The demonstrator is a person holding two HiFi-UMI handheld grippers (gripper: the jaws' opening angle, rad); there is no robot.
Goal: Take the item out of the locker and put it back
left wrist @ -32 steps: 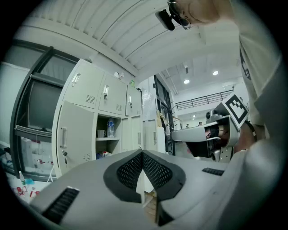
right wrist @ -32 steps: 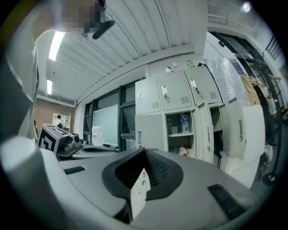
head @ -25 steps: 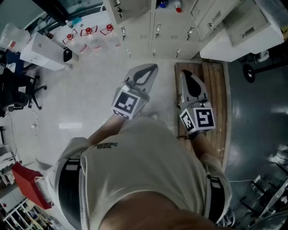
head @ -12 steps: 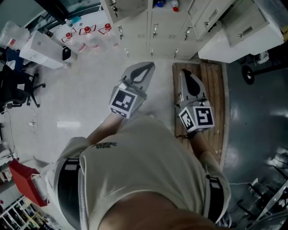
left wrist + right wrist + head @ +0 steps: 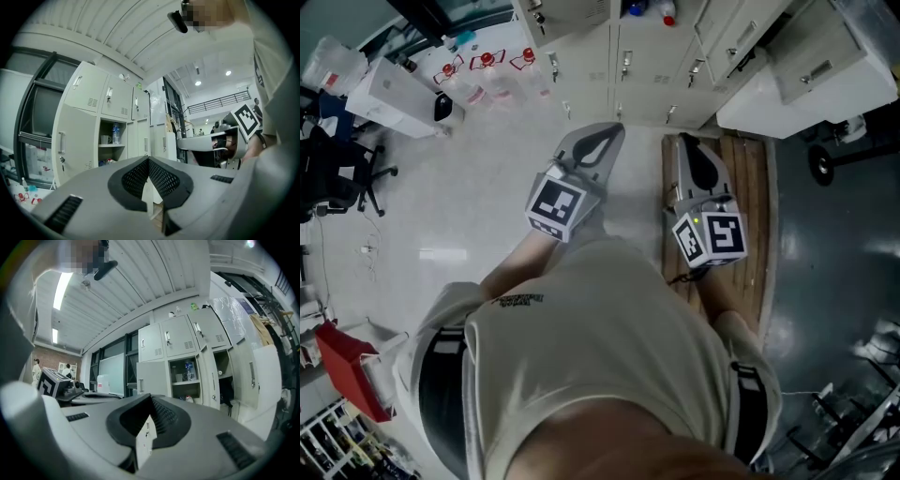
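Grey locker standing open, bottle sitting inside untouched; we are holding left gripper and right gripper pressed together, empty, well short of locker. Whole task seemingly remaining.

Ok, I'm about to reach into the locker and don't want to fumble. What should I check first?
1. Locker door open: ok. One locker shows its shelves.
2. Something inside to take: ok. A bottle and a mug stand side by side on its upper shelf.
3. Left gripper free: ok. Nothing is between its jaws.
4. Right gripper free: ok. Nothing is between its jaws.
5. Jaws apart for a grasp: not ok. Both pairs are closed together.
6. Close enough to reach: not ok. In the head view, bare floor lies between the grippers and the lockers.
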